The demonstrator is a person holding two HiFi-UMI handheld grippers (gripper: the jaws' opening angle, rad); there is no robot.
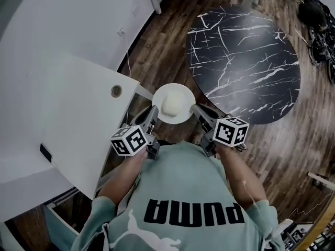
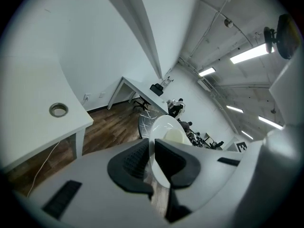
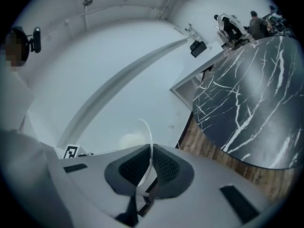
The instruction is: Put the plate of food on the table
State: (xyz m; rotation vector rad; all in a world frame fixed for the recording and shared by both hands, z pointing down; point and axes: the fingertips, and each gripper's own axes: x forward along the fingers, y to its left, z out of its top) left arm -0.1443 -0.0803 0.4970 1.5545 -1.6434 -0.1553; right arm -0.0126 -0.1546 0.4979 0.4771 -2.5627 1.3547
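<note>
Plate (image 1: 186, 94) held over floor (image 1: 157, 61) between white desk (image 1: 68, 114) and marble table (image 1: 246, 61)

L gripper (image 2: 152, 151) fingers (image 2: 130, 165) pinch plate (image 2: 161, 125) rim; pale food (image 2: 175, 137) on it; white desk (image 2: 33, 118) at left.

Floored in dark wood planks (image 1: 157, 51). Enclosed by white walls (image 2: 95, 46). Lit by ceiling strip lights (image 2: 249, 53). Furnished with white desk (image 1: 68, 119), cable hole (image 1: 116, 91) in top, and round black veined table (image 1: 243, 61)

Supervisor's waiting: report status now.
Left hand-held gripper, right hand-held gripper: both shut on plate rim. Plate, food aboard, held over floor, short of marble table. Nothing between.
</note>
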